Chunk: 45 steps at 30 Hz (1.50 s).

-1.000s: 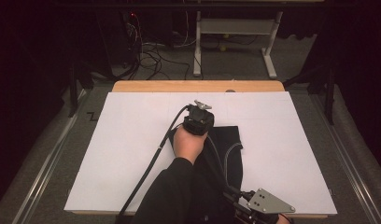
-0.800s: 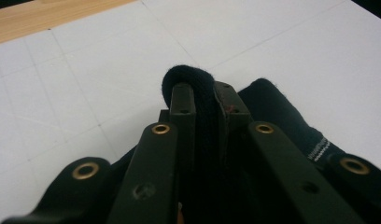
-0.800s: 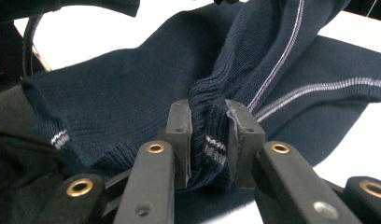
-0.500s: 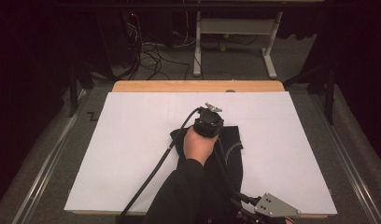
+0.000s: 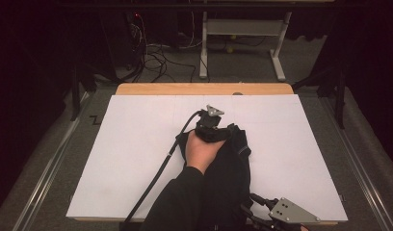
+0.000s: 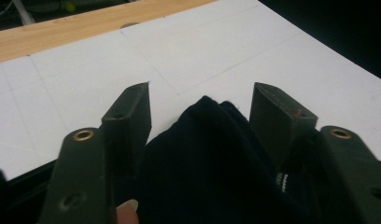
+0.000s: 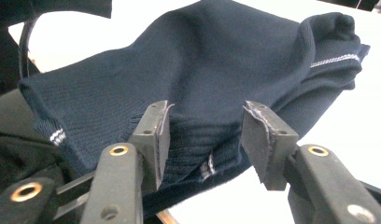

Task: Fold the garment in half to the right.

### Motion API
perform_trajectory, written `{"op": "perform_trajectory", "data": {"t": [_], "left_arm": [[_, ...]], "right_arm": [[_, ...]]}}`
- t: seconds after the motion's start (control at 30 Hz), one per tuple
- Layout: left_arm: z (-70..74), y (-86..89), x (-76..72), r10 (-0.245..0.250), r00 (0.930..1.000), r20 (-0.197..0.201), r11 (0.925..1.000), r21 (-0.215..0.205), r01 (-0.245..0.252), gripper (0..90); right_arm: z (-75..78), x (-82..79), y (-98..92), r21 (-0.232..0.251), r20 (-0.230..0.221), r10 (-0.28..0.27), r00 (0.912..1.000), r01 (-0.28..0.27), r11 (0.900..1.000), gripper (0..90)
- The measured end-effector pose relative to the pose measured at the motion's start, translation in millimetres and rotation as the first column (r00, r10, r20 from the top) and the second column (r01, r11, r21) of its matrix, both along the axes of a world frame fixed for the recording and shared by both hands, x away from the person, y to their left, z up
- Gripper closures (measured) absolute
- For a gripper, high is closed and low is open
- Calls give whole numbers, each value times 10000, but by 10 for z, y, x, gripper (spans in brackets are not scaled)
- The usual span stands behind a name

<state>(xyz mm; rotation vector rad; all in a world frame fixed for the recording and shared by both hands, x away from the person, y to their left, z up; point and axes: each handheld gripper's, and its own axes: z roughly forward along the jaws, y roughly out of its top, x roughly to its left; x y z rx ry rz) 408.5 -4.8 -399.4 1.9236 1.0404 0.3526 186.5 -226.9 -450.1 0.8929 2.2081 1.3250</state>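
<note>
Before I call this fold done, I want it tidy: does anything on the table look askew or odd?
Yes. The dark knit garment lies bunched rather than flat: its far end humps up between the left gripper's open jaws, and folds pile unevenly at one end. The right gripper's jaw pads look frayed at the edges. Both grippers' jaws have just been opening.

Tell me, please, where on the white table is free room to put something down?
Free: the white table left of the dark garment, and the patch on its right. Crowded: the middle, with garment, left tongs and hand.
</note>
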Motion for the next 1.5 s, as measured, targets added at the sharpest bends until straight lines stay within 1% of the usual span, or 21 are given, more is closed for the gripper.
{"op": "perform_trajectory", "data": {"t": [0.1,0.2,0.27,0.33,0.4,0.47,0.63,0.7,0.77,0.87,0.97,1.0,1.07,1.13,1.17,1.23,1.3,1.37,1.43,1.47,1.5], "left_arm": [[-25,128,-49,-16,9999,132,10000,-58,17,294],[-99,298,-115,-275,9994,214,9996,-99,278,278],[-159,428,-155,-207,9996,189,9995,-219,211,247],[-211,563,-196,-157,9998,140,9990,-418,163,242],[-246,688,-246,-139,9998,158,9991,-390,146,213],[-268,822,-321,-163,9995,259,9990,-404,174,200],[-337,1192,-568,-85,9980,624,9996,-250,101,159],[-379,1355,-656,32,9982,593,9994,-347,-11,145],[-425,1514,-736,152,9986,502,9995,-280,-138,135],[-502,1767,-858,468,9983,352,9981,-414,-453,123],[-552,1941,-957,625,9976,289,9972,-424,-613,114],[-570,1998,-1002,636,9975,303,9976,-295,-627,114],[-593,2056,-1068,660,9973,328,9978,-41,-659,91],[-632,2102,-1154,793,9956,508,9959,397,-814,53],[-648,2113,-1175,760,9957,523,9955,532,-788,32],[-702,2142,-1217,687,9963,514,9957,580,-717,3],[-722,2157,-1230,660,9966,502,9963,523,-687,0],[-745,2177,-1233,542,9979,362,9981,287,-553,0],[-774,2190,-1223,403,9990,210,9992,39,-404,0],[-785,2194,-1217,358,9992,183,9993,46,-359,0],[-789,2196,-1214,375,9991,185,9993,71,-376,0]], "right_arm": [[22,-7,-2,33,108,-16,9999,15,10000,506],[33,-1,-4,115,171,31,9998,-33,9999,499],[51,2,-7,225,200,-1,9998,-4,9997,494],[71,-2,-10,234,257,-26,9997,20,9997,494],[81,-4,-11,193,355,-57,9994,50,9998,494],[89,-5,-16,228,362,-99,9993,90,9997,494],[120,-8,-18,309,454,-160,9988,146,9994,499],[134,-4,-13,359,489,-173,9987,156,9992,505],[152,2,-6,391,544,-172,9984,150,9991,509],[178,28,12,398,581,-164,9982,141,9991,518],[198,90,59,314,577,-138,9982,120,9994,531],[199,109,72,283,599,-112,9981,95,9996,534],[203,161,107,172,565,-73,9984,63,9998,544],[204,234,144,53,517,-56,9986,54,10000,551],[202,276,161,29,514,-40,9987,38,10000,551],[209,373,202,-113,486,-48,9988,54,9999,556],[221,470,245,-239,488,-79,9988,91,9997,568],[232,594,299,-376,472,-69,9989,86,9993,597],[226,733,351,-488,356,-4,9994,21,9988,675],[219,804,381,-614,310,-6,9995,25,9981,725],[213,881,408,-723,207,28,9998,-13,9974,806]]}}
